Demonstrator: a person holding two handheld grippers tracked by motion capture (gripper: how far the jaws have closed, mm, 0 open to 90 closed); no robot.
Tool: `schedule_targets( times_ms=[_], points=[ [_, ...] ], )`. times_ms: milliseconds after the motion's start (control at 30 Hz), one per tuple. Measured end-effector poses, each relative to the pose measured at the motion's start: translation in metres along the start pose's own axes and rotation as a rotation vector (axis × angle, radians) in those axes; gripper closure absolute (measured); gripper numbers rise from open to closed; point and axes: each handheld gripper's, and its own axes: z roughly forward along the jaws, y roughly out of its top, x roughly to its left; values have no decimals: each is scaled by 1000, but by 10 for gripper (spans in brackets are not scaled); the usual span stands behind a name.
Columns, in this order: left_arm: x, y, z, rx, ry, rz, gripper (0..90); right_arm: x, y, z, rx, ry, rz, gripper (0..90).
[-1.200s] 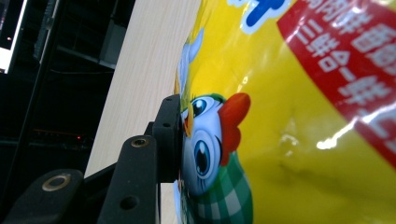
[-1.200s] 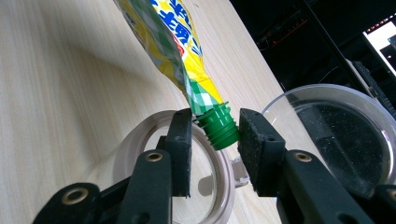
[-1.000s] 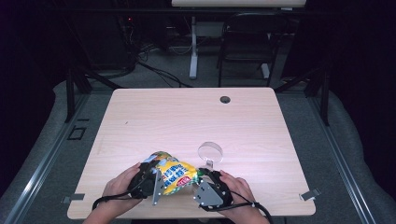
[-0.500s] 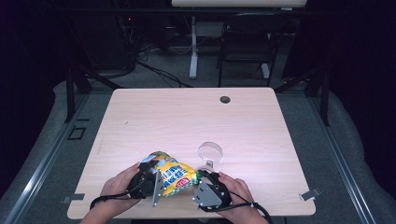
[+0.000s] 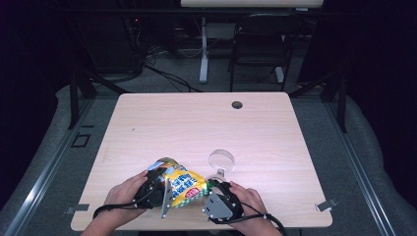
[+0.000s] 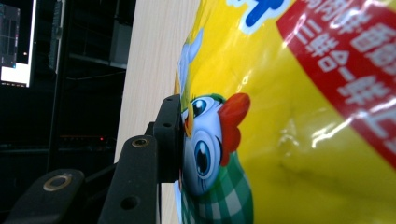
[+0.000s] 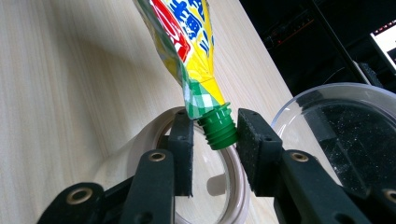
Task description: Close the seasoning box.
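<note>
A yellow snack-style pouch (image 5: 184,187) with a cartoon bird and a red label hangs just above the table's near edge between both hands. My left gripper (image 5: 160,191) is shut on its wide end; in the left gripper view one black pad (image 6: 170,135) presses into the pouch (image 6: 289,116). The pouch's green threaded spout (image 7: 218,128) points into my right gripper (image 7: 215,135), whose jaws stand on either side of it. The right-hand pad is close against the spout and a small gap shows at the left-hand pad. In the high view the right gripper (image 5: 214,189) is at the pouch's right end.
A clear round cup (image 5: 222,161) stands on the wooden table (image 5: 196,128) just beyond the right gripper; its pale rim (image 7: 144,135) lies right under the spout. A dark cable hole (image 5: 237,104) sits at the far edge. Chairs and cables fill the floor behind.
</note>
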Motion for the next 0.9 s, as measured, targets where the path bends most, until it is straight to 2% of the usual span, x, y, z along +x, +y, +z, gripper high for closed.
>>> schedule_targets(
  times_ms=[367,600,900],
  points=[
    [2,1,-2,13,6,26,618,2,2,0,8,-17,-35,648],
    [5,4,-4,23,14,45,618,4,4,0,-3,-23,-45,683],
    [6,6,-5,38,23,70,618,6,4,0,12,-20,-63,696]
  ],
)
